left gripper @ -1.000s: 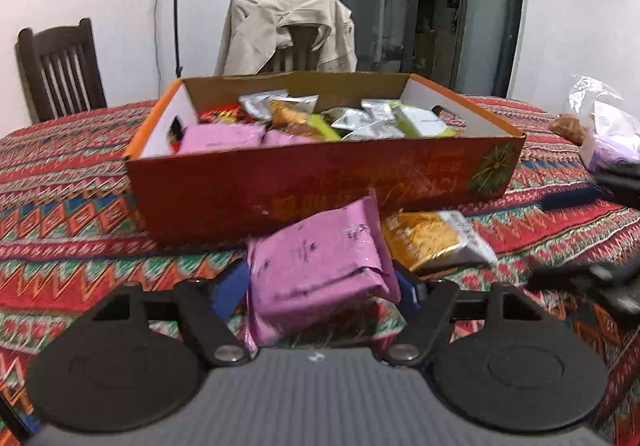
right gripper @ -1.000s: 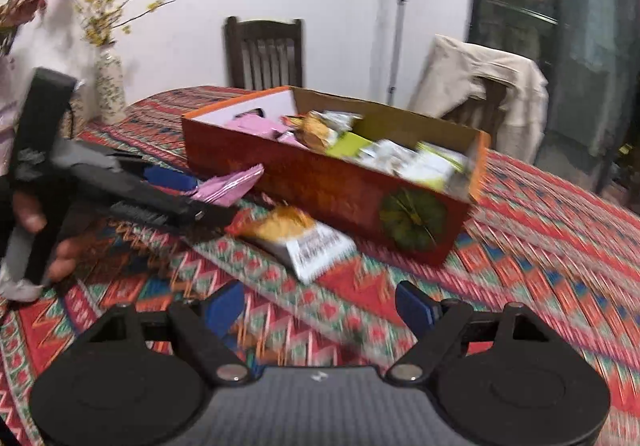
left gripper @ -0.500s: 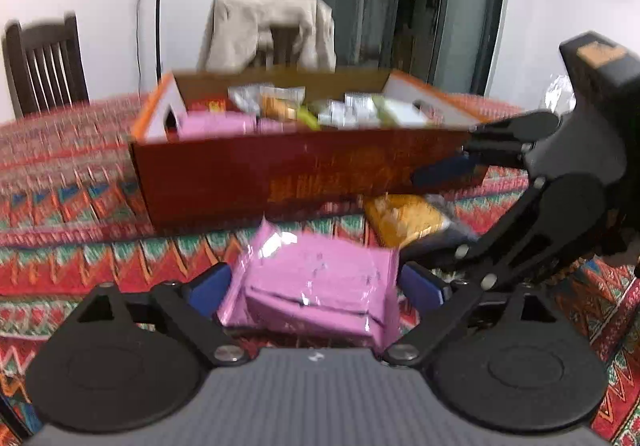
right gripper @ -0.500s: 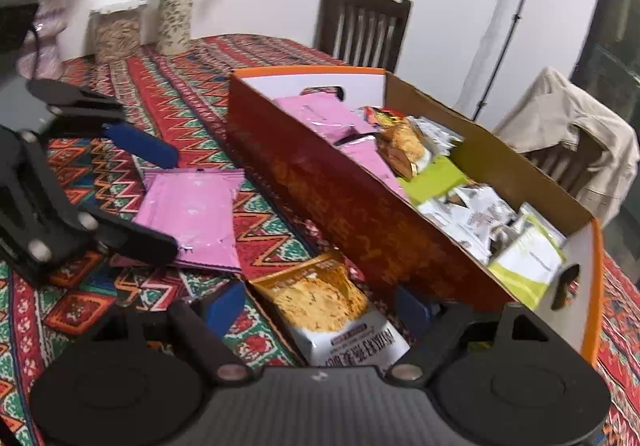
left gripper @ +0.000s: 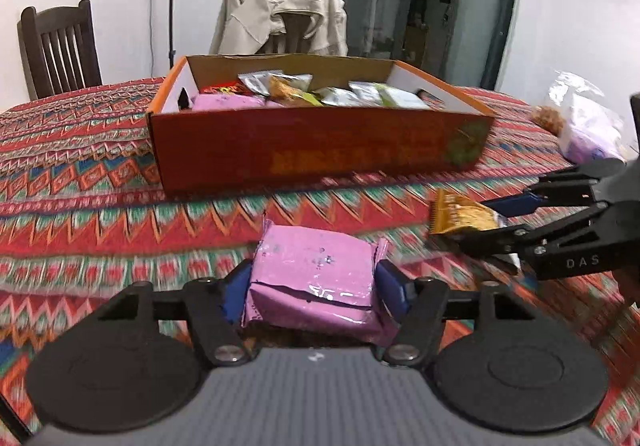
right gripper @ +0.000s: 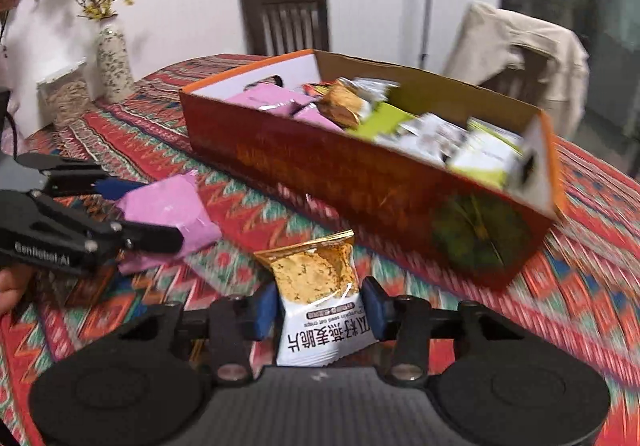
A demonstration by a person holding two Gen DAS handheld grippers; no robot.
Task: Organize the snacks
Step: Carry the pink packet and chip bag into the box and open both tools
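Both your tools have just closed in: the left tool (left gripper: 310,292) is narrowing onto the pink packet (left gripper: 316,278), the right tool (right gripper: 320,306) onto the orange snack packet (right gripper: 316,286), each still low over the counter (left gripper: 80,174). Next comes the snack box (left gripper: 320,154) ahead. The patterned cloth lies flat; chairs stand behind.

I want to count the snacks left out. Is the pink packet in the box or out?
Out. The pink packet lies on the tablecloth in front of the box, between the closing left tongs.
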